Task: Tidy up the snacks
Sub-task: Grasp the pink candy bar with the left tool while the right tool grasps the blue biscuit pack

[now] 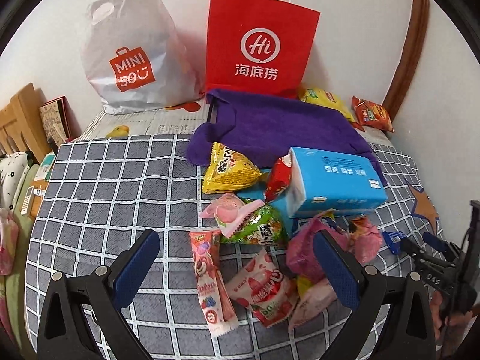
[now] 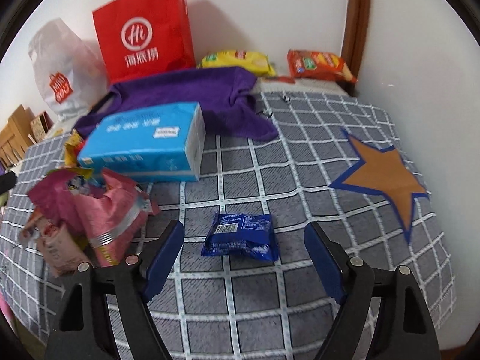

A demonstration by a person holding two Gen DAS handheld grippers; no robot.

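Both claws, left [image 1: 237, 250] and right [image 2: 244, 241], gape over crinkly foil packets [image 1: 264, 288]; right flanks a blue pouch [image 2: 240, 235] on the checked blanket [image 2: 300, 156].

Both wrist views tilt down, close — sharing the tissue box [image 1: 336, 180], seemingly.

A home, most likely a bedroom. Shown by a bed [image 2: 300, 156] spread with a grey checked cover, set against a plain white wall and a brown wooden door frame [image 2: 355, 15]. Also by a wooden bedside unit [image 1: 21, 120] and soft bedding at the left edge. Shopping bags, one red paper [image 1: 258, 42] and one white plastic [image 1: 132, 57], propped against the wall, with snack packets, a purple cloth [image 2: 192, 96] and a tissue pack [image 2: 144, 141] strewn about.
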